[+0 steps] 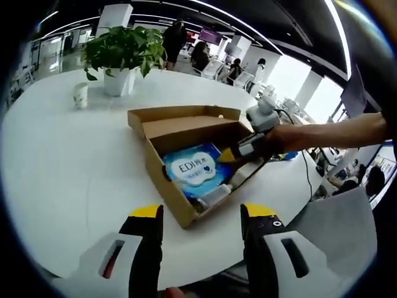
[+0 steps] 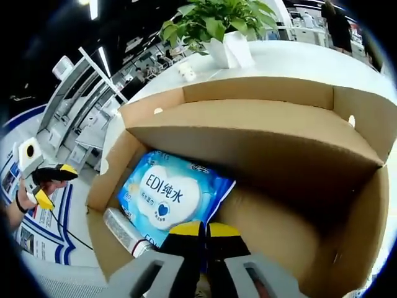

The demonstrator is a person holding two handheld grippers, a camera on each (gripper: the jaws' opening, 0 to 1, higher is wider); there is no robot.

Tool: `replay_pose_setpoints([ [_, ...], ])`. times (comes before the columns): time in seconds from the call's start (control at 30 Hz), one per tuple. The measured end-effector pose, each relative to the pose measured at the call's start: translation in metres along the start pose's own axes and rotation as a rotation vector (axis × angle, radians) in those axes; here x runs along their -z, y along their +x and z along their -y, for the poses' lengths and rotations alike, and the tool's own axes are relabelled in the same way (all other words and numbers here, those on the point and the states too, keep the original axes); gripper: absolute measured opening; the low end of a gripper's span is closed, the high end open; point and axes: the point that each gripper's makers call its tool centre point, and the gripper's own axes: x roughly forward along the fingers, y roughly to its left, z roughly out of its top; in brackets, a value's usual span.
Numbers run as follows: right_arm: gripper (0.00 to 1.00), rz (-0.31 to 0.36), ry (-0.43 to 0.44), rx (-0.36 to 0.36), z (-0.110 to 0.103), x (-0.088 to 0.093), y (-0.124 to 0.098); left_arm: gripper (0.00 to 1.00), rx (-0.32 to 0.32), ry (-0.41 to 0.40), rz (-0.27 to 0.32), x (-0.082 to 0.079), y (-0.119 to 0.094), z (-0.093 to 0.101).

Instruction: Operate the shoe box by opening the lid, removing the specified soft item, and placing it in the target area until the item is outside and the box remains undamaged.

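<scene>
Right gripper [image 2: 203,231] inside open shoe box [image 2: 260,133]

tissue pack [image 1: 197,169] in box [image 1: 162,169], plant [image 1: 121,51] behind

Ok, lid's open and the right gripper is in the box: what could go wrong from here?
1. The right gripper has its jaws shut over the blue tissue pack; it may need to open before it can grab.
2. A white tube lies against the pack's edge and could get dragged out with it.
3. The gripper sits under the raised lid; lifting straight up might bend or tear the cardboard box.
</scene>
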Motion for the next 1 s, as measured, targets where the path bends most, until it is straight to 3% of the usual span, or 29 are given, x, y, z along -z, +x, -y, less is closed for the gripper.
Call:
replay_pose_setpoints([
  [0.43, 0.00, 0.003, 0.007, 0.038, 0.007, 0.003, -0.019, 0.49, 0.034, 0.010, 0.002, -0.021, 0.032, 0.015],
  [0.7, 0.00, -0.013, 0.011, 0.063, 0.014, 0.006, -0.029, 0.48, 0.033, -0.016, -0.013, -0.026, 0.051, 0.021],
  [0.87, 0.00, -0.017, 0.014, 0.078, 0.016, 0.007, -0.037, 0.48, 0.037, -0.008, -0.039, -0.028, 0.068, 0.027],
  [1.0, 0.00, -0.016, 0.015, 0.087, 0.017, 0.009, -0.044, 0.47, 0.003, -0.025, -0.071, -0.028, 0.082, 0.023],
])
